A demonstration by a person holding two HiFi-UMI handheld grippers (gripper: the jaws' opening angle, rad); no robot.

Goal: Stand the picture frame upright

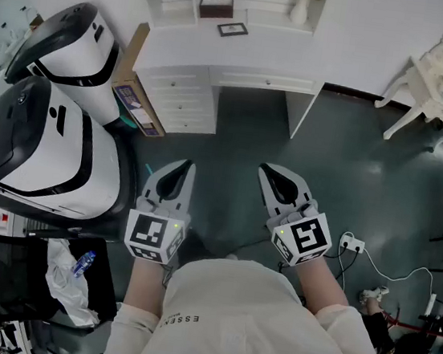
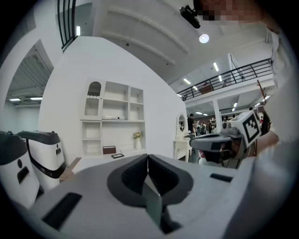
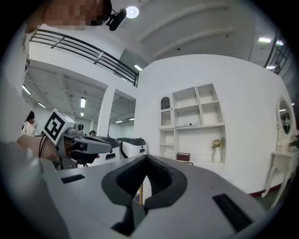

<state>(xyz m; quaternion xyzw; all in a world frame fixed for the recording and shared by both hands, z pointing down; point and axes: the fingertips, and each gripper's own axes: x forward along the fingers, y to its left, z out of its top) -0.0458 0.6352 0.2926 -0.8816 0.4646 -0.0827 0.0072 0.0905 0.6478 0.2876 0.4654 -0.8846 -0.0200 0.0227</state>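
A small dark picture frame (image 1: 233, 29) lies flat on the white desk (image 1: 262, 52) far ahead. It also shows in the left gripper view as the flat frame (image 2: 117, 156). A brown upright frame (image 1: 216, 7) and a white vase (image 1: 299, 9) stand behind it under the shelves. My left gripper (image 1: 182, 167) and right gripper (image 1: 268, 170) hover side by side over the dark floor, well short of the desk. Both point at the desk. The left gripper (image 2: 148, 158) and the right gripper (image 3: 146, 161) are shut, with nothing between their pads.
Two large white and black machines (image 1: 47, 149) stand at the left beside a cardboard box (image 1: 138, 104). A white dressing table (image 1: 442, 72) is at the far right. Cables and a power strip (image 1: 351, 246) lie on the floor at the right. A black chair (image 1: 14, 274) carries a plastic bag.
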